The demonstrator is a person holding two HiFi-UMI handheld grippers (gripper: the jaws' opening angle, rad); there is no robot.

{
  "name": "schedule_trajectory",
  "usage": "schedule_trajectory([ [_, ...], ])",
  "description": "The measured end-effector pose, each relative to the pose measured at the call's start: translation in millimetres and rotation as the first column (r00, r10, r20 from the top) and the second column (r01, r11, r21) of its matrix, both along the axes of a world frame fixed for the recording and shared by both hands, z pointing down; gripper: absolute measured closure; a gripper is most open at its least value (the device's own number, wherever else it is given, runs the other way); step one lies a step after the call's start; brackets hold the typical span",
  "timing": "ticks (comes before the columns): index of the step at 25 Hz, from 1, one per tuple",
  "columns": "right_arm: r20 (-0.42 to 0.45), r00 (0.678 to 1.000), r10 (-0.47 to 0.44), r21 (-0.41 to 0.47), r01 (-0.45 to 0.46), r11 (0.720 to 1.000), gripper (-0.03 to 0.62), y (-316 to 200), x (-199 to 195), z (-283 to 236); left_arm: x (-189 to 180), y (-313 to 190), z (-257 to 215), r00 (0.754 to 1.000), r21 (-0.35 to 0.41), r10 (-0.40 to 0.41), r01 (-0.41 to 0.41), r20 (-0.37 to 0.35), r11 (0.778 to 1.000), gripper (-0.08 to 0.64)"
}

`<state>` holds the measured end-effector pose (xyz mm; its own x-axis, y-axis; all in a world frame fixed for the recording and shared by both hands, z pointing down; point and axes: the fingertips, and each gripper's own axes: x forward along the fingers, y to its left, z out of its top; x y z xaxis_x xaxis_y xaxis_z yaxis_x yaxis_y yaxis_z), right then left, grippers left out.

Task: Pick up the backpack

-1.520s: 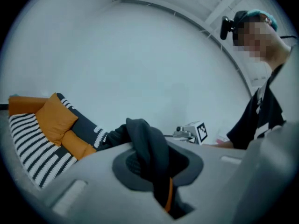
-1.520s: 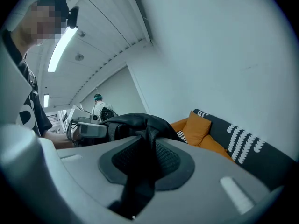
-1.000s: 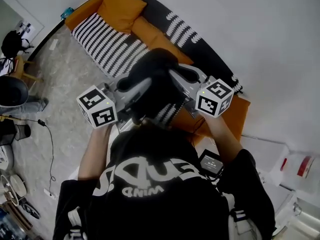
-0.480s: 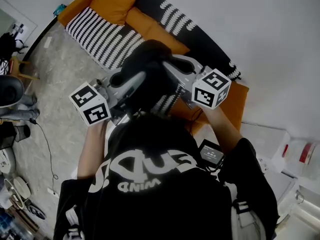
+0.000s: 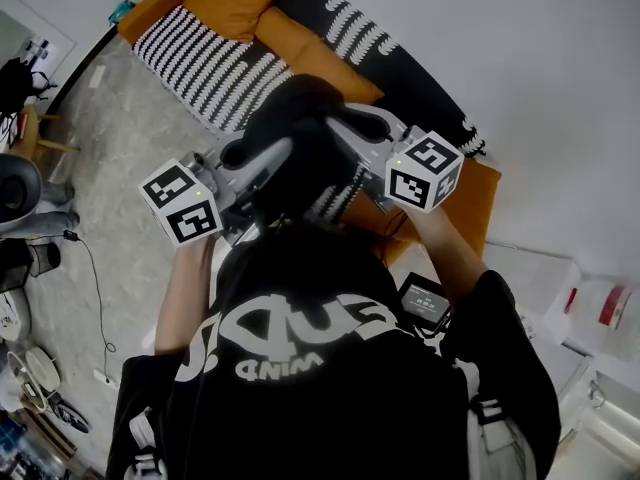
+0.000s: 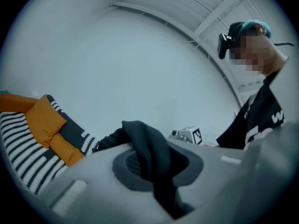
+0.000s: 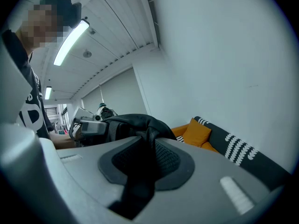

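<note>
Holding unchanged — left gripper [image 6: 156, 169] and right gripper [image 7: 140, 174] each clamped on the black backpack [image 5: 300, 133], raised between them — pickup looks complete.

A sofa [image 5: 300, 48] with orange cushions is set against a plain white wall [image 5: 520, 58], and a black-and-white striped throw [image 5: 205, 68] is spread over it. Grey marbled floor [image 5: 120, 158] is seen at left, crossed by a black cable [image 5: 98, 288]. A lit tube lamp [image 7: 71, 41] is mounted on the panelled ceiling [image 7: 117, 27].
</note>
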<state>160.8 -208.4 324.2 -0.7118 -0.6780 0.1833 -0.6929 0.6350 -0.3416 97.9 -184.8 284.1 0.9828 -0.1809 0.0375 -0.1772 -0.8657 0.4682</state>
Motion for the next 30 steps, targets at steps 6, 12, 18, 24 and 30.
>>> schedule_trajectory([
  [6, 0.006, 1.000, 0.012, -0.001, -0.012, 1.000, 0.517, 7, -2, -6, -2, 7, -5, 1.000, -0.006, 0.015, -0.015, -0.001, 1.000, 0.515],
  [12, 0.004, 1.000, 0.022, 0.003, -0.022, 1.000, 0.517, 10, -2, -4, -3, 10, -3, 1.000, -0.008, 0.030, -0.030, -0.001, 1.000, 0.515],
  [18, 0.006, 1.000, 0.031, 0.000, -0.031, 1.000, 0.517, 7, 0, -1, 0, 7, -1, 0.999, -0.012, 0.043, -0.043, 0.006, 0.999, 0.515],
  [24, 0.007, 0.999, 0.035, -0.009, -0.035, 0.999, 0.517, 4, 1, 0, 1, 5, 1, 0.999, -0.023, 0.047, -0.046, 0.011, 0.999, 0.515],
  [30, 0.011, 0.999, 0.044, -0.018, -0.044, 0.999, 0.517, 2, 1, 1, 3, 7, 1, 0.998, -0.030, 0.058, -0.057, 0.022, 0.998, 0.515],
])
